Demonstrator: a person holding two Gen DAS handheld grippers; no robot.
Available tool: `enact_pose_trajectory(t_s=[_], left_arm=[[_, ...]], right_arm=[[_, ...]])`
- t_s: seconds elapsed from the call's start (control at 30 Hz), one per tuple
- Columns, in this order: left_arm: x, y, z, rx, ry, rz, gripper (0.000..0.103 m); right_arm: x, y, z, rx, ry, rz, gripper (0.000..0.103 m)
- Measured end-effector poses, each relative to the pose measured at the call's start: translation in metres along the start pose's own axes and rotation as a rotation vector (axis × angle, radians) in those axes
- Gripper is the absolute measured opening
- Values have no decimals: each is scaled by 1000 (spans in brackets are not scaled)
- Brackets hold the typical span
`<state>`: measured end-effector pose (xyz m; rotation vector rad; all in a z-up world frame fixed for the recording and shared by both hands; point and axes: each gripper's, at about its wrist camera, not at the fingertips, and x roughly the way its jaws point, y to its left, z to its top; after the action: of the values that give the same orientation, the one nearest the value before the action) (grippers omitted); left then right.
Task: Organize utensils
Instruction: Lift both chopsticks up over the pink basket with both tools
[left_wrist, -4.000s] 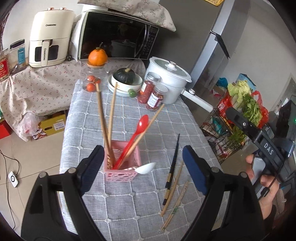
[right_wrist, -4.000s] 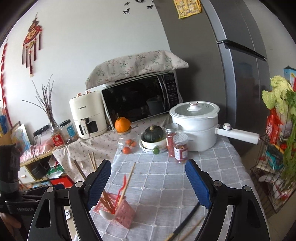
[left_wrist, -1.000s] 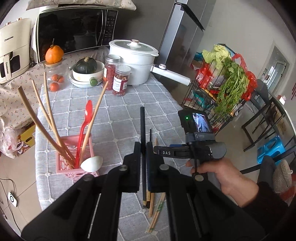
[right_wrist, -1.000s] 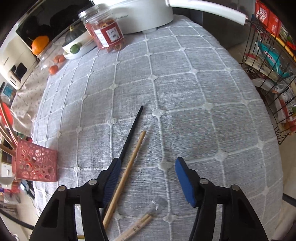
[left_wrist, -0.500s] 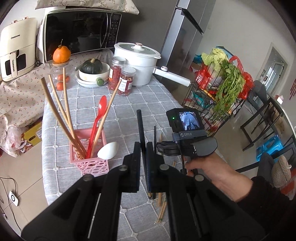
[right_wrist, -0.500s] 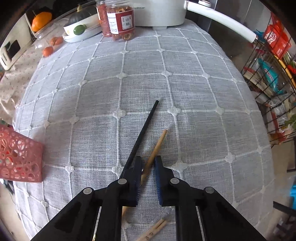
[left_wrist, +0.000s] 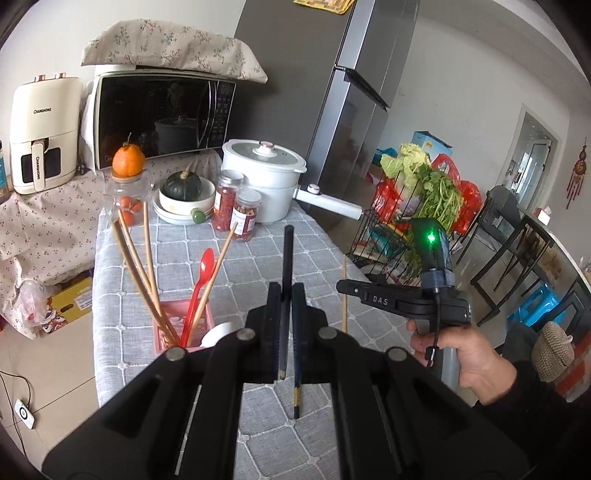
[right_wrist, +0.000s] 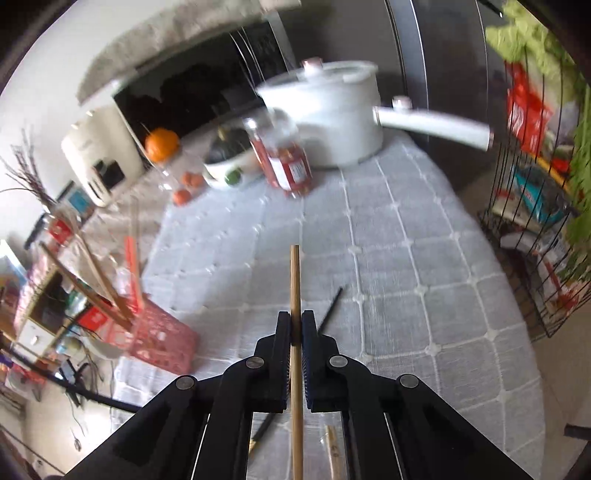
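Left gripper (left_wrist: 286, 295) jaws clamped on black chopstick (left_wrist: 287, 251), held above bench (left_wrist: 258, 258). Right gripper (right_wrist: 296, 332) jaws clamped on wooden chopstick (right_wrist: 294, 280). Pink basket (left_wrist: 205, 319) crowded with utensils, near bench's left edge.

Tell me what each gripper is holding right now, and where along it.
The left gripper clamps a black chopstick around its middle. The right gripper clamps a light wooden chopstick, also partway along, with both ends sticking out.

White pot (left_wrist: 263, 173) stands before the microwave (left_wrist: 162, 116).
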<state>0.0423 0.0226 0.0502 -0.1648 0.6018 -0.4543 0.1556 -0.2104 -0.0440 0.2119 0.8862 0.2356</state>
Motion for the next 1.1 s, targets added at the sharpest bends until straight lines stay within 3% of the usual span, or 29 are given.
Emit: enact_pose_trajectory(t_s=[0.4, 0.63, 0.93, 1.1], left_arm=[[-63, -10, 33, 10, -269, -32, 6], [-85, 4, 47, 20, -404, 76, 6], [-63, 50, 45, -59, -408, 154, 6], [-43, 60, 40, -39, -400, 179, 6]], right_arm=[[-111, 50, 17, -109, -324, 91, 5], [-147, 81, 33, -121, -472, 176, 5], [-126, 117, 45, -120, -479, 310, 5], [-98, 139, 45, -148, -460, 342, 5]])
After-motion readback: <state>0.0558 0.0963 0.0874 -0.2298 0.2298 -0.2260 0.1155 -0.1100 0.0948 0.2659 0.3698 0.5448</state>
